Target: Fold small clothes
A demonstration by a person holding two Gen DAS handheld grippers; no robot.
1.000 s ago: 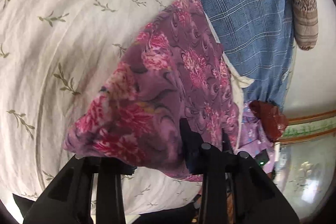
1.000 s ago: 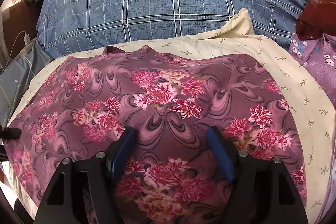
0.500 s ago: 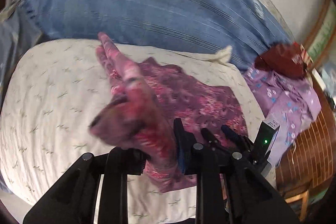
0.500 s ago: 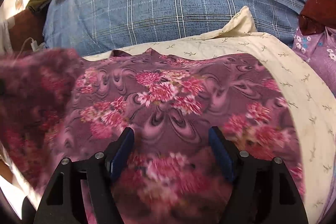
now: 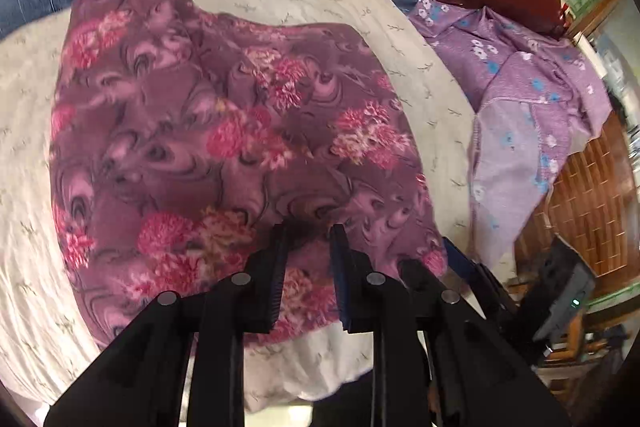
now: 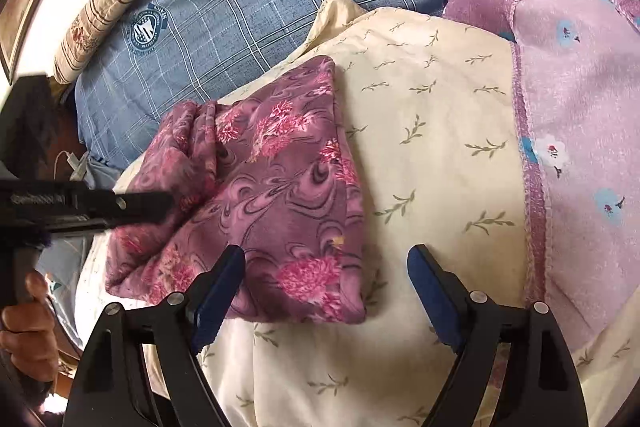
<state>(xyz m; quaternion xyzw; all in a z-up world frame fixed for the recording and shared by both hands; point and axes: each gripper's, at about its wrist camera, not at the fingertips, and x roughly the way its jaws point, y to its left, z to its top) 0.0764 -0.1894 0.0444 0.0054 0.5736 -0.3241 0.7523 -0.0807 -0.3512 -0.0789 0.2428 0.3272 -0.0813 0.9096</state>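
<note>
We are observing our right gripper point(image 6: 326, 285) hovering with its fingers spread wide over the cream leaf-print pillow point(image 6: 432, 131), holding nothing, while our left gripper point(image 5: 308, 255) is keeping a narrow gap between its fingers above the near edge of the purple floral garment point(image 5: 224, 147). That garment is lying folded on the pillow; beyond it a lilac flowered cloth point(image 6: 580, 75) and a blue plaid bedcover point(image 6: 240, 7) are lying.
</note>
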